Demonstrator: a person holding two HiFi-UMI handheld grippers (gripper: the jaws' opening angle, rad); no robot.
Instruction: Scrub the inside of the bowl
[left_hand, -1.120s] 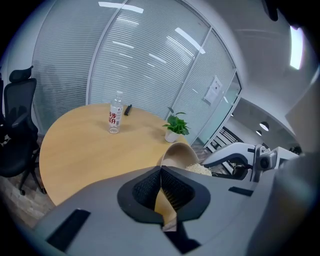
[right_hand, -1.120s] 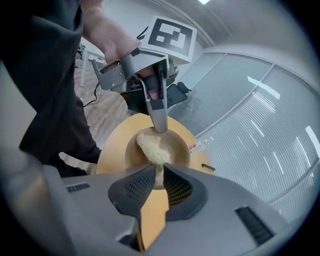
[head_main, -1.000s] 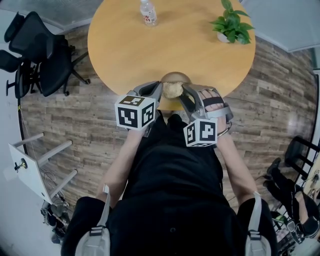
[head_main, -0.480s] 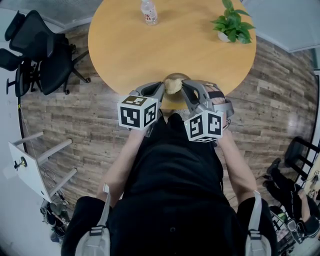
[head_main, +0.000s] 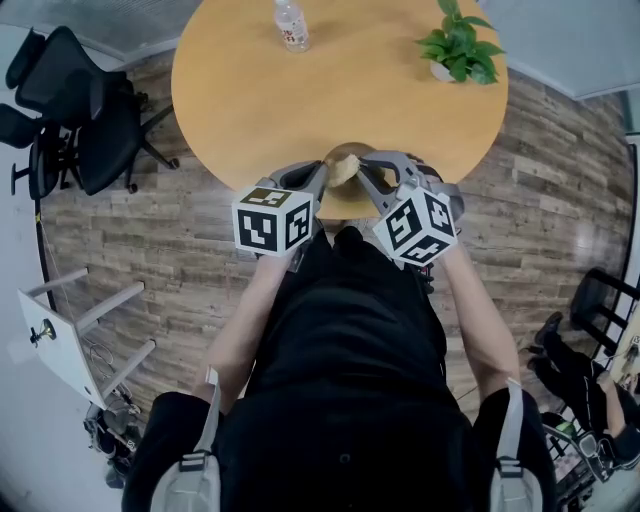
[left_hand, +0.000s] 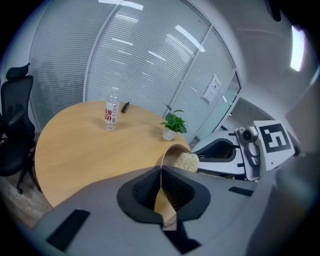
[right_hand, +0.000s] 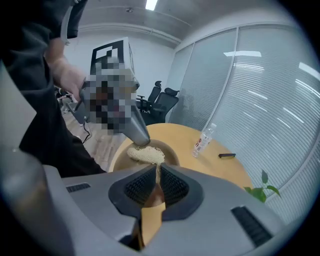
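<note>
Round wooden table (head_main: 340, 90): your left gripper (left_hand: 161, 180) clamps the bowl (right_hand: 170, 156) rim; just beside it, your right gripper (right_hand: 157, 175) has just closed its jaws on the sponge (right_hand: 146, 155).

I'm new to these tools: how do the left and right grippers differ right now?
The left gripper has its jaws shut on the rim of the round tan bowl; the right gripper has just closed its jaws on the pale fibrous scrubbing pad in that bowl. The left gripper's marker cube sits upright; the right gripper's marker cube is tilted. Both meet at the bowl on the round wooden table.
</note>
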